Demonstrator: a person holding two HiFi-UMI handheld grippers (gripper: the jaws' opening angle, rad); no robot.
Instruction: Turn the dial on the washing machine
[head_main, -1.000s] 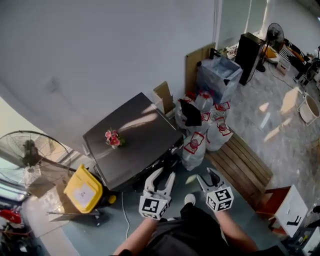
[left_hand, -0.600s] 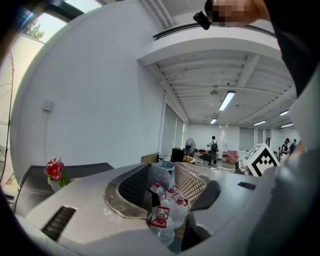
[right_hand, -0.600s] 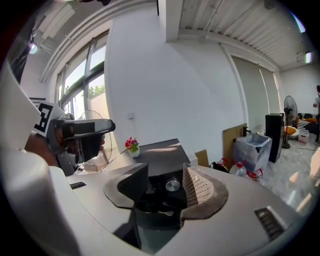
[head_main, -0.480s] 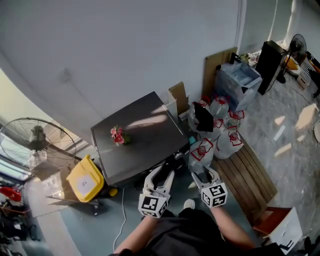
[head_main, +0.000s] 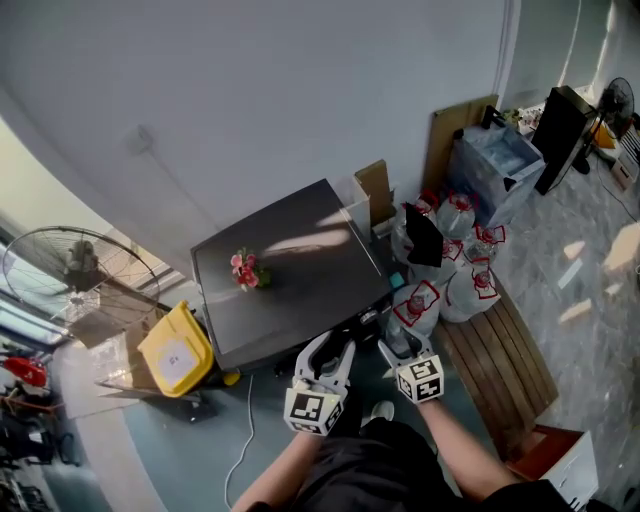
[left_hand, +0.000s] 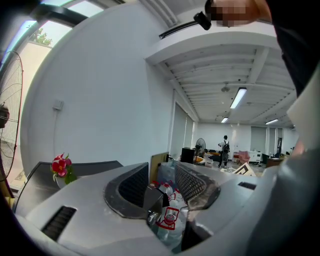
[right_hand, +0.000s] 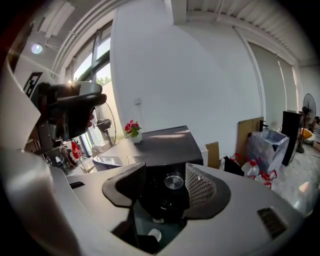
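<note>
The washing machine (head_main: 290, 265) has a dark grey top with a small pot of pink flowers (head_main: 246, 270) on it. Its silver dial (right_hand: 174, 181) sits on the black front panel and shows between the jaws in the right gripper view, a short way ahead and untouched. My right gripper (head_main: 398, 345) (right_hand: 165, 175) is open; its jaws have just been opening, with nothing pressed between them. My left gripper (head_main: 335, 347) (left_hand: 162, 176) hangs open beside it at the machine's front edge, looking past the machine at water bottles.
A yellow bin (head_main: 176, 350) and a standing fan (head_main: 75, 275) are left of the machine. Several large water bottles (head_main: 455, 270), a wooden pallet (head_main: 505, 360), cardboard (head_main: 375, 190) and a plastic crate (head_main: 495, 160) crowd its right side.
Both grippers have moved forward and lower toward the machine's front edge, the right one further. The right jaws stand a little wider.
</note>
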